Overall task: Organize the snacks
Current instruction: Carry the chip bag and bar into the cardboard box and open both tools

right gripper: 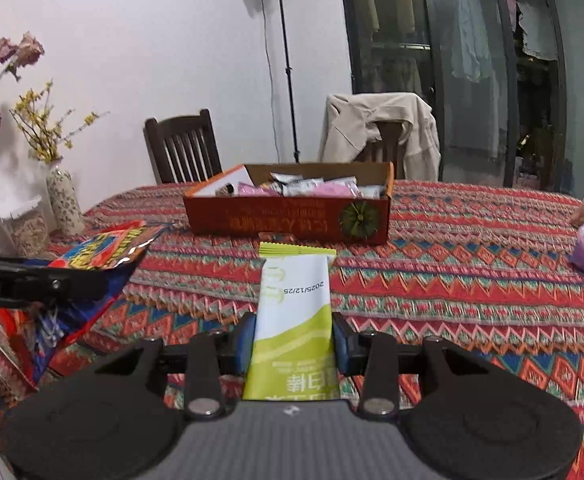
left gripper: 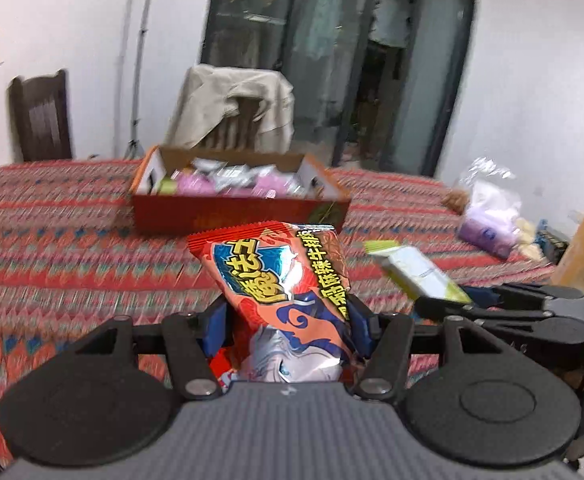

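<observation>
My left gripper (left gripper: 288,316) is clamped on the red snack packet (left gripper: 280,280): both blue pads press its sides, jaws about half spread. The packet stands up out of the jaws and its top edge leans toward the box. Lower end runs back to the gripper body.

My right gripper (right gripper: 294,334) is clamped narrow on the white-and-green sachet (right gripper: 294,308). The sachet sits centred between the pads, long axis pointing straight ahead, crimped green end farthest from me. A printed date shows on its white part.

Both packs are held above the patterned tablecloth (right gripper: 472,280), not touching it.

The orange cardboard box (right gripper: 288,216) sits on the cloth straight ahead of both grippers, open top, already holding pink and silver packets (right gripper: 312,188). In the right wrist view the sachet tip lines up just short of the box's near wall; in the left wrist view the red packet's top overlaps that wall.

The 2 grippers are side by side: the red packet shows at the left edge of the right view, the sachet to the right in the left view.

A plastic bag of purple snacks (left gripper: 488,224) lies on the cloth off to the right, well apart from the box.
</observation>
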Action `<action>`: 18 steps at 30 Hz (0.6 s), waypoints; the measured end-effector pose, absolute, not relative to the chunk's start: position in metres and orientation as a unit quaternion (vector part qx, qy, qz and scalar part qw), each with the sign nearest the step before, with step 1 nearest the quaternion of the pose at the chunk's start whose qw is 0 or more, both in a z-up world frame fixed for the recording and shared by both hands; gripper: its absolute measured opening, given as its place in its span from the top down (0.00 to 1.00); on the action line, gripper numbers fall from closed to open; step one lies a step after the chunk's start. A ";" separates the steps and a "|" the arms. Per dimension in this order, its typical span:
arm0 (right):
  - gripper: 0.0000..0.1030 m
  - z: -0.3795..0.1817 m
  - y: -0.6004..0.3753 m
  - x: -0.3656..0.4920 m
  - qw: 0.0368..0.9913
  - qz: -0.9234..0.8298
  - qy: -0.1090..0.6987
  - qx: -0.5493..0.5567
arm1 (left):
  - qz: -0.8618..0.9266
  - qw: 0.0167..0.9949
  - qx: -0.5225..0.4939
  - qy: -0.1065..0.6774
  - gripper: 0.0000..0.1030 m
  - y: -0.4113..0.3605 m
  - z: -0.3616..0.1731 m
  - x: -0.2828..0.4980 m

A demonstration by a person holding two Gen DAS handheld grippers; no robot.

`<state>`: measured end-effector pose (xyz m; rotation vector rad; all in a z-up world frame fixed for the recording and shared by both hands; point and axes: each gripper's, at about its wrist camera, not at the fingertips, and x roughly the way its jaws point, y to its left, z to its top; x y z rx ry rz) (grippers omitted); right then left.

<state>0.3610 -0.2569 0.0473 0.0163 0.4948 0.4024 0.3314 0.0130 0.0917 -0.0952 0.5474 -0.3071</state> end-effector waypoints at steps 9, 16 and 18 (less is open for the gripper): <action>0.63 0.129 -0.260 0.471 0.955 0.221 0.197 0.032 | -0.152 0.952 -0.039 0.264 0.41 0.013 0.166 0.476; 0.63 0.140 -0.235 0.609 0.947 0.194 0.253 0.029 | -0.117 0.945 -0.034 0.305 0.41 -0.008 0.157 0.603; 0.63 0.131 -0.229 0.644 0.945 0.179 0.274 0.027 | -0.104 0.941 -0.032 0.320 0.41 -0.009 0.144 0.629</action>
